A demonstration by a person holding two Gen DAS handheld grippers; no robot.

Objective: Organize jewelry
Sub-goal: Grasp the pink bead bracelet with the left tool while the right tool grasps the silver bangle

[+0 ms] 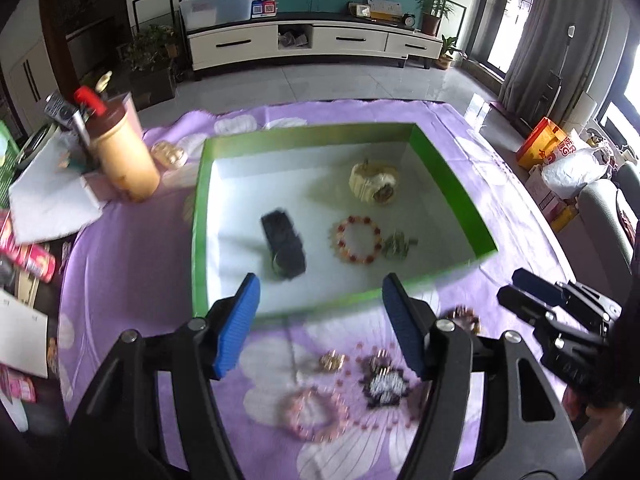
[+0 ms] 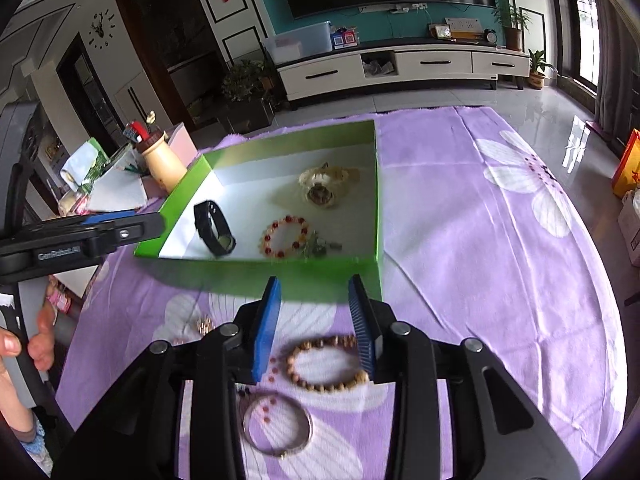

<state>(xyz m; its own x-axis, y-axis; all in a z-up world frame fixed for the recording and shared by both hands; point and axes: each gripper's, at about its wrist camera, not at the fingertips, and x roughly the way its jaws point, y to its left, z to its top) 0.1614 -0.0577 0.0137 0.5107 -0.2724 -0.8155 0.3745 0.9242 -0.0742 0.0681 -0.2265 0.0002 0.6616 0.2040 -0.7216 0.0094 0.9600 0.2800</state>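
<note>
A green box (image 1: 452, 184) (image 2: 378, 200) on the purple cloth holds a black band watch (image 1: 284, 246) (image 2: 215, 230), a cream watch (image 1: 375, 182) (image 2: 322, 186), a red-and-amber bead bracelet (image 1: 357, 240) (image 2: 285, 237) and a small green trinket (image 1: 397, 244) (image 2: 318, 246). My left gripper (image 1: 320, 322) is open and empty over the box's near edge. My right gripper (image 2: 316, 326) is open, its fingers either side of a wooden bead bracelet (image 2: 326, 362) on the cloth. A silver bangle (image 2: 277, 424), a pink bracelet (image 1: 308, 412), a gold piece (image 1: 332, 360) and a dark beaded piece (image 1: 384, 384) lie loose.
A tan bottle (image 1: 124, 156) (image 2: 162, 160), papers and boxes crowd the table's left side. Another gold item (image 1: 170, 154) lies left of the box. The right gripper shows in the left wrist view (image 1: 516, 288). A TV cabinet (image 1: 316, 42) stands beyond.
</note>
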